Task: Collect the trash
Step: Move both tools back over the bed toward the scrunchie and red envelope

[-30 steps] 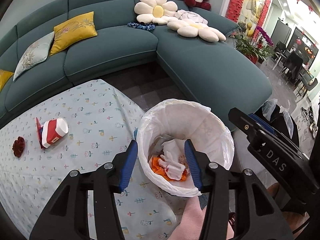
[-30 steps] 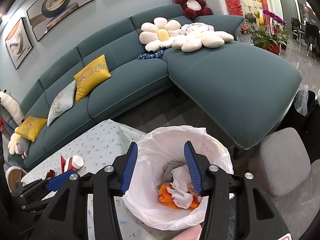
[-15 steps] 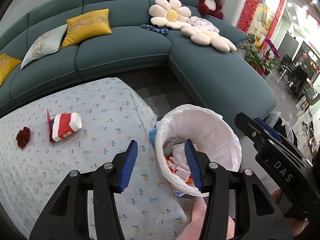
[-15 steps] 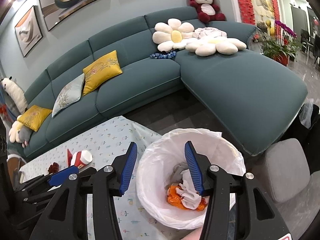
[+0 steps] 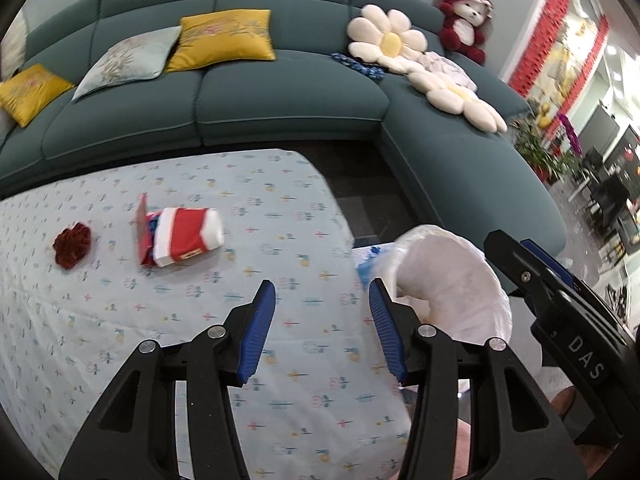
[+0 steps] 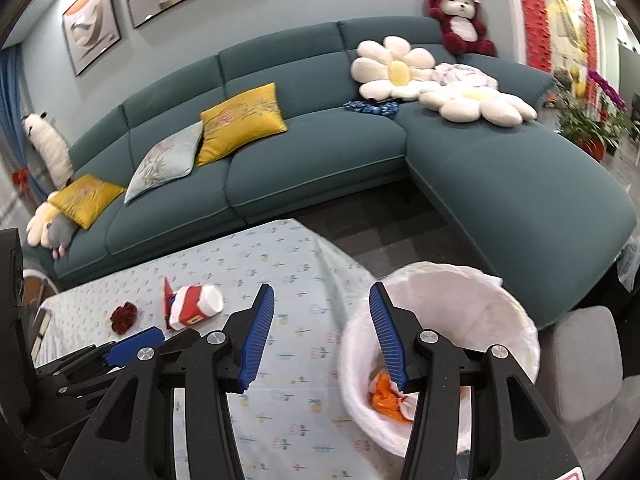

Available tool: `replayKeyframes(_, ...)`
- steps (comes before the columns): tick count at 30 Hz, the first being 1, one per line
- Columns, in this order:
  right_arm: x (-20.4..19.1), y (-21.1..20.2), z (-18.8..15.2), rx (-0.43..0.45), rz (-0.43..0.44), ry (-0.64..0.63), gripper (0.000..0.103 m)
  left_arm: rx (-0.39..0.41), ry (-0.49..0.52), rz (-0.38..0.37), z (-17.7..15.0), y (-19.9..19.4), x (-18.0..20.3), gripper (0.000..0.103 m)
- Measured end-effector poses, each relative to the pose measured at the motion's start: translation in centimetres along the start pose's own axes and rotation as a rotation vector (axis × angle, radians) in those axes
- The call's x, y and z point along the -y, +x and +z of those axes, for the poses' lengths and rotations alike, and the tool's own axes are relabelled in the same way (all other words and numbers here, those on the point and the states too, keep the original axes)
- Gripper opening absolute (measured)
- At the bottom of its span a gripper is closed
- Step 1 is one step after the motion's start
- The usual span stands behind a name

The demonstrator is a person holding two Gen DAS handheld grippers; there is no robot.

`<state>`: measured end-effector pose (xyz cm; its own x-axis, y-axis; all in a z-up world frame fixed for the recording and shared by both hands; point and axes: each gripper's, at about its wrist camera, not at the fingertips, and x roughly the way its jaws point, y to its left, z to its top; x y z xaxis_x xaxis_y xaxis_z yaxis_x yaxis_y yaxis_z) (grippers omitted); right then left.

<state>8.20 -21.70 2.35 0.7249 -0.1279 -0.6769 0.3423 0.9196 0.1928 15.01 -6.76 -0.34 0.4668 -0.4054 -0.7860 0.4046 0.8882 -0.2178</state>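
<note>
1. We take the red-and-white carton [image 5: 186,236] as the next piece of trash: it lies on its side on the patterned tablecloth [image 5: 280,208], its red flap up at the left end.
2. We judge it light, empty-looking and easily crushed; we would pinch it across the narrow middle, gently.
3. Just beside it lies a dark red crumpled ball [image 5: 72,245], soft and probably weightless; any pinch should hold it.
4. The left gripper [image 5: 322,330] hovers over the cloth, jaws parted, nothing between them.
5. The right gripper [image 6: 322,330] is likewise parted and empty, beside the white-lined bin [image 6: 516,320] holding orange and white scraps.
</note>
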Motion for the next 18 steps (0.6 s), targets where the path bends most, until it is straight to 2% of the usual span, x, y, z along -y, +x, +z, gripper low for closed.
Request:
replayKeyframes(10,-7.4,3.3,-0.1,-0.049,0.043,-0.087,0.049,-0.005,-0.121,0.052,-0.1,-0.1,-8.5,0.047)
replayKeyframes(18,-13.4,6.8,-1.1,-0.107,0.087,-0.165,0.049,-0.01,-0.222,0.126,-0.3,0.3,-17.1,0.047)
